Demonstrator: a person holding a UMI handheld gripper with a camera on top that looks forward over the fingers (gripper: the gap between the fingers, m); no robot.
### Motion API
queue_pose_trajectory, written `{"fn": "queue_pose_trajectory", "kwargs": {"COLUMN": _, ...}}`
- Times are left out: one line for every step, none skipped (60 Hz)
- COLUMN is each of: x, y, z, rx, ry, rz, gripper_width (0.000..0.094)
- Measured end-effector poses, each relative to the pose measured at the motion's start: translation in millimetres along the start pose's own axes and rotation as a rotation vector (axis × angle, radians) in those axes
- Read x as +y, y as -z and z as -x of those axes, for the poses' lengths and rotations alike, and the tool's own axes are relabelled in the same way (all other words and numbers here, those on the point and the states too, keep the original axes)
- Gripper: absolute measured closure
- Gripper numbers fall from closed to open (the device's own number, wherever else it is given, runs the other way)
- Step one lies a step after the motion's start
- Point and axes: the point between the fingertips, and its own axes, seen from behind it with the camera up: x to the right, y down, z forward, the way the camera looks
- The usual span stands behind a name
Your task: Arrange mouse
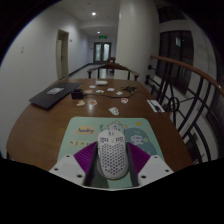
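A white mouse [113, 154] with a perforated shell sits between my gripper's [113, 162] two fingers. The purple pads [89, 158] touch it on both sides, so the gripper is shut on the mouse. The mouse is over the near edge of a teal and pink mouse mat [92, 129] that lies on the brown wooden table [38, 128]. I cannot tell whether the mouse rests on the mat or is held just above it.
A dark laptop [48, 97] lies at the table's far left. Several small white and light objects [103, 96] are scattered across the far middle of the table. A stair railing [188, 100] runs along the right side. A corridor opens beyond the table.
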Motion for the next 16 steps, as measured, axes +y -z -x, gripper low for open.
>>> {"fn": "queue_pose_trajectory", "kwargs": {"x": 1, "y": 2, "z": 0, "rx": -0.007, "ry": -0.002, "rz": 0.007, "gripper_width": 0.0343}}
{"fn": "queue_pose_trajectory", "kwargs": {"x": 3, "y": 4, "z": 1, "rx": -0.016, "ry": -0.004, "rz": 0.017, "gripper_width": 0.0294}}
{"fn": "queue_pose_trajectory", "kwargs": {"x": 5, "y": 8, "z": 1, "rx": -0.026, "ry": -0.005, "rz": 0.025, "gripper_width": 0.0244}}
{"fn": "queue_pose_trajectory", "kwargs": {"x": 6, "y": 11, "z": 1, "rx": -0.039, "ry": -0.004, "rz": 0.028, "gripper_width": 0.0194}}
{"fn": "queue_pose_trajectory", "kwargs": {"x": 6, "y": 15, "z": 1, "rx": -0.05, "ry": 0.0, "rz": 0.027, "gripper_width": 0.0143}}
{"fn": "queue_pose_trajectory", "kwargs": {"x": 5, "y": 20, "z": -1, "rx": -0.057, "ry": 0.005, "rz": 0.021, "gripper_width": 0.0093}}
{"fn": "queue_pose_trajectory", "kwargs": {"x": 4, "y": 25, "z": -2, "rx": -0.066, "ry": 0.011, "rz": 0.011, "gripper_width": 0.0062}}
{"fn": "queue_pose_trajectory", "kwargs": {"x": 4, "y": 32, "z": -5, "rx": -0.073, "ry": 0.015, "rz": 0.0, "gripper_width": 0.0078}}
{"fn": "queue_pose_trajectory", "kwargs": {"x": 3, "y": 38, "z": -8, "rx": -0.077, "ry": 0.018, "rz": -0.008, "gripper_width": 0.0097}}
{"fn": "queue_pose_trajectory", "kwargs": {"x": 3, "y": 44, "z": -10, "rx": -0.081, "ry": 0.019, "rz": -0.014, "gripper_width": 0.0098}}
{"fn": "queue_pose_trajectory", "kwargs": {"x": 4, "y": 49, "z": -13, "rx": -0.085, "ry": 0.018, "rz": -0.018, "gripper_width": 0.009}}
{"fn": "queue_pose_trajectory", "kwargs": {"x": 6, "y": 56, "z": -16, "rx": -0.088, "ry": 0.016, "rz": -0.019, "gripper_width": 0.0089}}
{"fn": "queue_pose_trajectory", "kwargs": {"x": 8, "y": 62, "z": -19, "rx": -0.093, "ry": 0.014, "rz": -0.021, "gripper_width": 0.009}}
{"fn": "queue_pose_trajectory", "kwargs": {"x": 10, "y": 69, "z": -23, "rx": -0.098, "ry": 0.013, "rz": -0.022, "gripper_width": 0.0091}}
{"fn": "queue_pose_trajectory", "kwargs": {"x": 12, "y": 75, "z": -26, "rx": -0.105, "ry": 0.011, "rz": -0.026, "gripper_width": 0.0088}}
{"fn": "queue_pose_trajectory", "kwargs": {"x": 14, "y": 82, "z": -29, "rx": -0.111, "ry": 0.009, "rz": -0.031, "gripper_width": 0.0089}}
